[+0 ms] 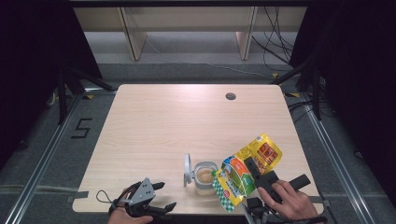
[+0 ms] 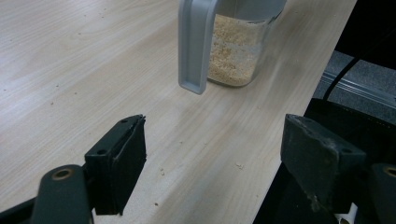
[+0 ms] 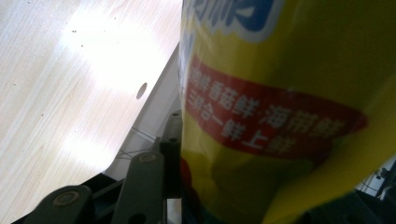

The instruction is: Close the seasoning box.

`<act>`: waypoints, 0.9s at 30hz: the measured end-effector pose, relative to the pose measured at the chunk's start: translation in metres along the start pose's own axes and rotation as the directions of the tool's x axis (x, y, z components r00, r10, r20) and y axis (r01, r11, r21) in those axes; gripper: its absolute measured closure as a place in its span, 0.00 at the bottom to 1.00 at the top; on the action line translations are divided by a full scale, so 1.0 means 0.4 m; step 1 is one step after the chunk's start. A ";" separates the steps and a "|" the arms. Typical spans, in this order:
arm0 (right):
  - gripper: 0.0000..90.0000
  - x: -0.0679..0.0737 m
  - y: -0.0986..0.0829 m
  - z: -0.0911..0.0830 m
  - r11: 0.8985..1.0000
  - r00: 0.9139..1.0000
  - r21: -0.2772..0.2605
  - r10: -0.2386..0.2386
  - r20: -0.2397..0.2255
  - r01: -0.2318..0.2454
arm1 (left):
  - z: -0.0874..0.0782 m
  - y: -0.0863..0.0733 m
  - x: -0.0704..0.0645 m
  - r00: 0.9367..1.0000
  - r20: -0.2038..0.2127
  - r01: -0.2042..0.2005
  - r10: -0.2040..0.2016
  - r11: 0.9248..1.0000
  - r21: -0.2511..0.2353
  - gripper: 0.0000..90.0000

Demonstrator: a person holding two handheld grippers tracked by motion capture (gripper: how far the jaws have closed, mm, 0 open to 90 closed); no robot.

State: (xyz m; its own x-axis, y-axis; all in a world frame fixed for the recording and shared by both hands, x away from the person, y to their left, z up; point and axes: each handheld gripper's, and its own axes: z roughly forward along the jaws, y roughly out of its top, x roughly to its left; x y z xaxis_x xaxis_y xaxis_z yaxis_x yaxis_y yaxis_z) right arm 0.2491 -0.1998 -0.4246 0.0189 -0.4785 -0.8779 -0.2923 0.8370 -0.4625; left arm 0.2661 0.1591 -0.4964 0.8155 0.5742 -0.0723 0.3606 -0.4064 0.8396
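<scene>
Right gripper view: pouch [image 3: 289,93] lettering "海带鲜"

Most of the table [image 1: 163,121] is lying open for passing. The jar [image 1: 204,177] with its raised lid [image 1: 187,170] and the tilted bag [image 1: 245,170] are crowding the near right edge.

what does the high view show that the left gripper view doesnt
The high view alone shows the yellow bag tipped over the jar, the right gripper clamped on it, the left gripper from outside, and the whole table.

The left gripper view alone shows crumbs scattered on the wood, between its own wide-open jaws.

Both show the jar of beige grains and its grey lid hanging open at the side.
</scene>
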 end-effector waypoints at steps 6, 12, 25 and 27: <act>0.70 0.000 0.000 -0.001 1.000 1.000 -0.001 -0.001 0.003 0.001 | 0.000 0.000 0.000 1.000 0.000 -0.001 0.001 1.000 0.000 0.24; 0.70 0.002 -0.006 0.001 1.000 1.000 -0.003 0.022 -0.004 -0.022 | -0.001 0.000 0.000 1.000 0.000 -0.001 0.001 1.000 -0.001 0.24; 0.70 0.019 -0.020 0.004 0.988 0.989 -0.039 0.145 -0.040 -0.146 | -0.004 -0.001 0.002 1.000 -0.005 -0.009 0.009 1.000 0.005 0.24; 0.70 0.027 -0.024 0.006 0.982 0.982 -0.041 0.183 -0.053 -0.186 | -0.001 -0.001 0.000 1.000 -0.001 -0.001 0.001 1.000 -0.001 0.24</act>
State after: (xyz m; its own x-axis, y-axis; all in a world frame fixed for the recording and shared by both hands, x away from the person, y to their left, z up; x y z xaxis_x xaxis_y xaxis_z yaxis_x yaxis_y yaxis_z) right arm 0.2543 -0.2124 -0.4300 -0.0859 -0.3303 -0.9399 -0.3298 0.8997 -0.2860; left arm 0.2659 0.1597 -0.4964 0.8154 0.5745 -0.0709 0.3591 -0.4059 0.8404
